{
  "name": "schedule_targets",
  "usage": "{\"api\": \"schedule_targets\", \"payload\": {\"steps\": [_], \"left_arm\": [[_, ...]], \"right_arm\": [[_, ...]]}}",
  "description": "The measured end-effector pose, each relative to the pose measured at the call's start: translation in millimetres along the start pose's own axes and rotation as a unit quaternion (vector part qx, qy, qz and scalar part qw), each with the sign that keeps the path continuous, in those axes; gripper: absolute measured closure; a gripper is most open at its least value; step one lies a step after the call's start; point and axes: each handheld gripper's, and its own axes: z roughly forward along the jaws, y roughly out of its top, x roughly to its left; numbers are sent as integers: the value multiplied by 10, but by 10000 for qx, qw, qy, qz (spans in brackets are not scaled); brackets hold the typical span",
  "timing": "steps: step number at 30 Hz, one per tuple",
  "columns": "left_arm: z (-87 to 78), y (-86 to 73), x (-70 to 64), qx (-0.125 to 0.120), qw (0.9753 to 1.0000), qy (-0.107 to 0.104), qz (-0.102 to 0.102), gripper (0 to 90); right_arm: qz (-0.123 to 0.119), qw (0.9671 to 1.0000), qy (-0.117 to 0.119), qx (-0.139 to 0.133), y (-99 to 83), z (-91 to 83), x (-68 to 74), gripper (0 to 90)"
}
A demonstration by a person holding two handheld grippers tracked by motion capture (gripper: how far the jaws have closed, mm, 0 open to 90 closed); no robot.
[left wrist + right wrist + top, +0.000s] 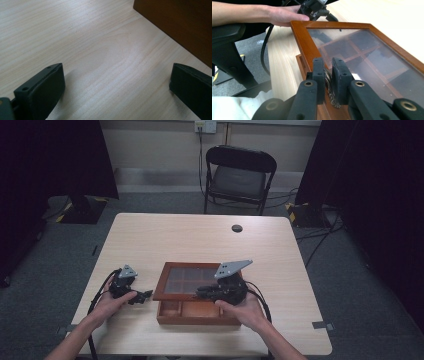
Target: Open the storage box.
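Note:
A brown wooden box (pixel 197 314) with compartments sits near the table's front edge. Its glass-paned lid (pixel 187 281) is lifted and tilted above the box. In the right gripper view the lid (pixel 367 57) slopes away, and my right gripper (pixel 328 67) is shut on the small ornate metal handle (pixel 330 90) at the lid's front frame. From above, the right gripper (pixel 201 293) lies over the box's front. My left gripper (pixel 145 295) rests on the table just left of the box, open. Between its fingers in the left gripper (pixel 117 80) view lies bare wood, with the box's side (pixel 182 25) ahead.
A black folding chair (pixel 240 175) stands beyond the table's far edge. A round black grommet (pixel 237 228) sits in the tabletop at the back. Cables trail from both grippers over the front edge. Bare tabletop (pixel 165 235) lies behind the box.

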Motion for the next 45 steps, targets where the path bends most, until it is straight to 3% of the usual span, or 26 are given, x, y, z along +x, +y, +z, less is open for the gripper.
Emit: {"api": "schedule_targets", "payload": {"steps": [45], "left_arm": [[4, -2, -7, -21, 10000, -19, -57, 0]], "right_arm": [[57, 9998, -134, -145, 242, -108, -83, 821]]}}
